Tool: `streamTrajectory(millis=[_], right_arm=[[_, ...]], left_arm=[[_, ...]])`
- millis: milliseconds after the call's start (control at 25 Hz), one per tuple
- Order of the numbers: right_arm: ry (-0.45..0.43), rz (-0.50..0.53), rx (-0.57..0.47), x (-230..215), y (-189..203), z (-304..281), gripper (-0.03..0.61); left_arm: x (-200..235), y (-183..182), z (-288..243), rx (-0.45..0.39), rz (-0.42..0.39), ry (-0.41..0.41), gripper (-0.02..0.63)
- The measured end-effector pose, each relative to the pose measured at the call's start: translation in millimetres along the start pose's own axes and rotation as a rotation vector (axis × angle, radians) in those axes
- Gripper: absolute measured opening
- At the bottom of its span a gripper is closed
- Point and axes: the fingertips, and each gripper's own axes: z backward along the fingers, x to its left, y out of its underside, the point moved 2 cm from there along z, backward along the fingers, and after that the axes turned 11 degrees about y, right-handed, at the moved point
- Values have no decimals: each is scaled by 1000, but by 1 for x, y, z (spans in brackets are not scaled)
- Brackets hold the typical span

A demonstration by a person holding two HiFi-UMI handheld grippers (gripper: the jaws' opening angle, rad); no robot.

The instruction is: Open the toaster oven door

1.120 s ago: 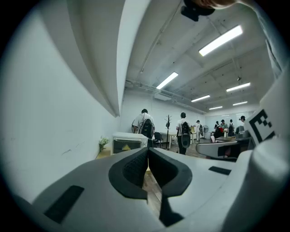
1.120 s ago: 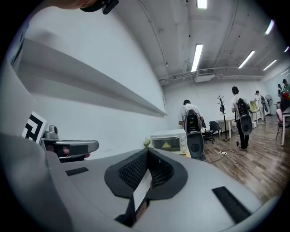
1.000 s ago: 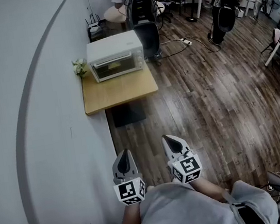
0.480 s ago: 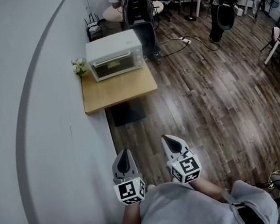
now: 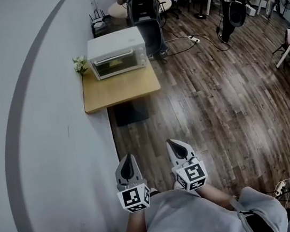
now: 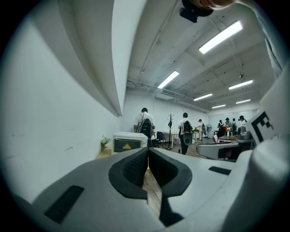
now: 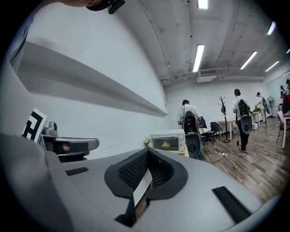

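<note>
Open wooden floor (image 5: 197, 105) leads to the table (image 5: 119, 91); the wall (image 5: 39, 128) closes its left side, and flowers (image 5: 79, 64) stand beside the toaster oven (image 5: 116, 52).

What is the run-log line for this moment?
stage: pre-contact, far from oven | toaster oven: on table | door: closed | left gripper: shut, empty | right gripper: shut, empty

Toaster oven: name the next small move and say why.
Probably step forward toward the white boxy toaster oven on the light wooden table: its door is shut and it stands far beyond the left tool and right tool, both shut and empty.
</note>
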Motion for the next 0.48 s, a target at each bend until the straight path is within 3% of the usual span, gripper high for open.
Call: streamTrajectory(millis=[280, 480], right_arm=[[-27, 5, 15, -22, 8, 15, -2], [-9, -3, 16, -43, 7, 16, -2]], left_arm=[[-26, 8, -4, 10, 9, -34, 5], [-43, 10, -16, 27, -3, -10, 5]])
